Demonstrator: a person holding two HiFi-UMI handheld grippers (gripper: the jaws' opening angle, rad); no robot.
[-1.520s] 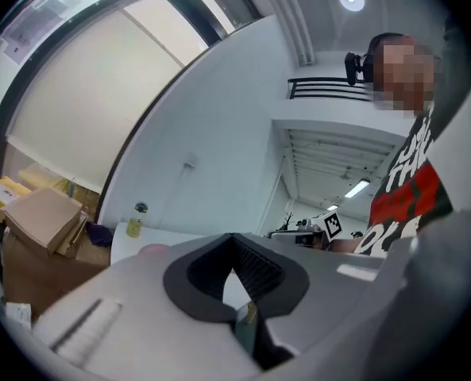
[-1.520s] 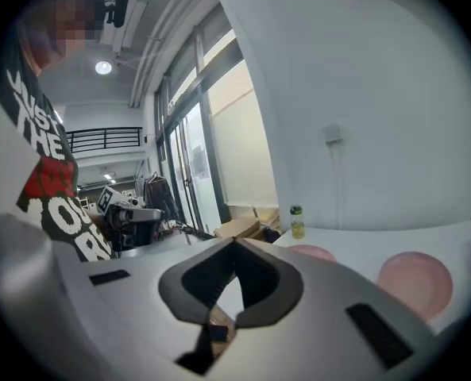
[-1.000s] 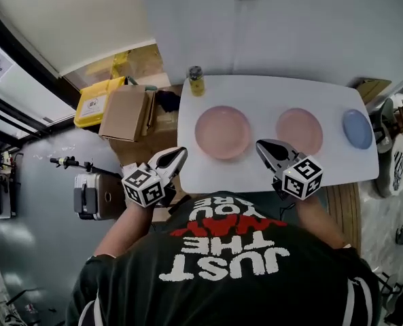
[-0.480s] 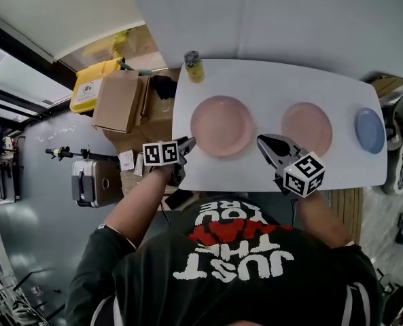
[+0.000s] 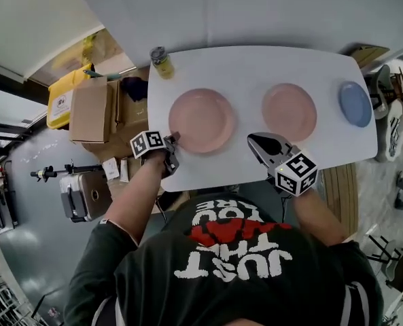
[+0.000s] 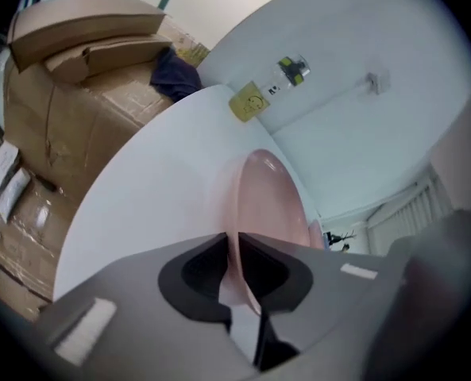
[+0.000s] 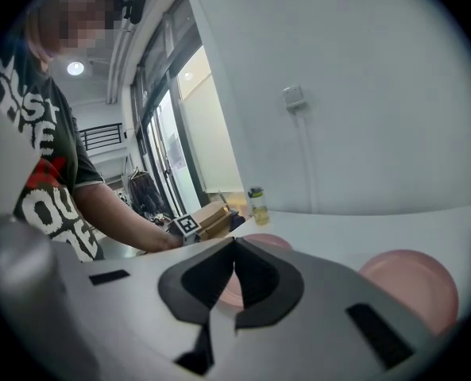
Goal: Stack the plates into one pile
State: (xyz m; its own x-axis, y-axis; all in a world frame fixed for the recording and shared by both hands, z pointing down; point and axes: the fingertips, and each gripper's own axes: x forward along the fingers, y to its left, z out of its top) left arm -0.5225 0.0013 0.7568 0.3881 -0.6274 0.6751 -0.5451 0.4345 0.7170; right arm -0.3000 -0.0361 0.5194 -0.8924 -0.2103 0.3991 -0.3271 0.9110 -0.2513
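Three plates lie in a row on the white table (image 5: 255, 63): a large pink plate (image 5: 201, 119) at the left, a smaller pink plate (image 5: 289, 111) in the middle, and a blue plate (image 5: 356, 104) at the right. My left gripper (image 5: 172, 143) is at the large pink plate's near-left rim. In the left gripper view the jaws (image 6: 231, 240) are closing, and the thin rim of that plate (image 6: 271, 205) sits pinched between them. My right gripper (image 5: 253, 142) hovers near the table's front edge between the two pink plates, shut with nothing in it (image 7: 234, 243).
A small yellow bottle (image 5: 162, 62) stands at the table's far left corner. Cardboard boxes (image 5: 92, 111), a yellow case (image 5: 65, 97) and a suitcase (image 5: 85, 195) sit on the floor left of the table. A wall runs behind the table.
My left gripper has swung from beside the table's left front corner forward onto the large pink plate's rim. The right gripper has stayed about where it was.
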